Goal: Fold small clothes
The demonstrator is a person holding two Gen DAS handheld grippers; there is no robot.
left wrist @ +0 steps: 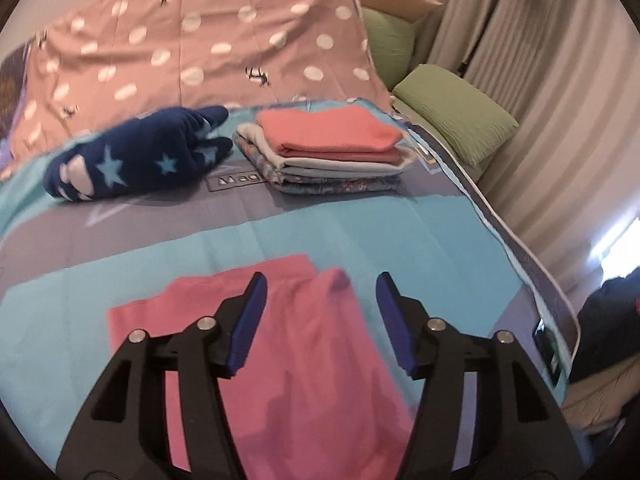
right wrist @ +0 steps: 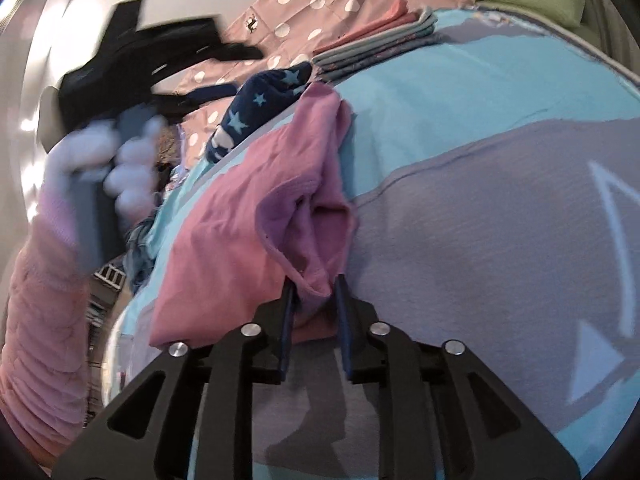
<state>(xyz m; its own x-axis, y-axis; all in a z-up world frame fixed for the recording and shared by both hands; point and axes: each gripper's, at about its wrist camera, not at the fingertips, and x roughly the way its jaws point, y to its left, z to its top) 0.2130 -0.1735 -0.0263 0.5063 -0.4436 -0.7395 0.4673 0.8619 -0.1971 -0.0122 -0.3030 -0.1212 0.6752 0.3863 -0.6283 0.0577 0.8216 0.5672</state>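
Note:
A pink garment (left wrist: 304, 360) lies on the turquoise and grey bed cover (left wrist: 360, 232), partly folded. My left gripper (left wrist: 322, 300) hovers over it, open, with its blue pads clear of the cloth. In the right wrist view the same pink garment (right wrist: 240, 216) has a bunched fold standing between the fingers of my right gripper (right wrist: 314, 292). Those jaws stand a little apart and do not pinch the fold. A gloved hand (right wrist: 128, 160) with a pink sleeve holds the blurred left gripper at upper left.
A stack of folded clothes (left wrist: 332, 148) topped by a coral piece sits farther back, beside a crumpled navy garment with stars (left wrist: 136, 160). Behind are a pink polka-dot sheet (left wrist: 200, 40), green pillows (left wrist: 452, 112) and curtains (left wrist: 560, 80). The bed's edge (left wrist: 520, 248) runs along the right.

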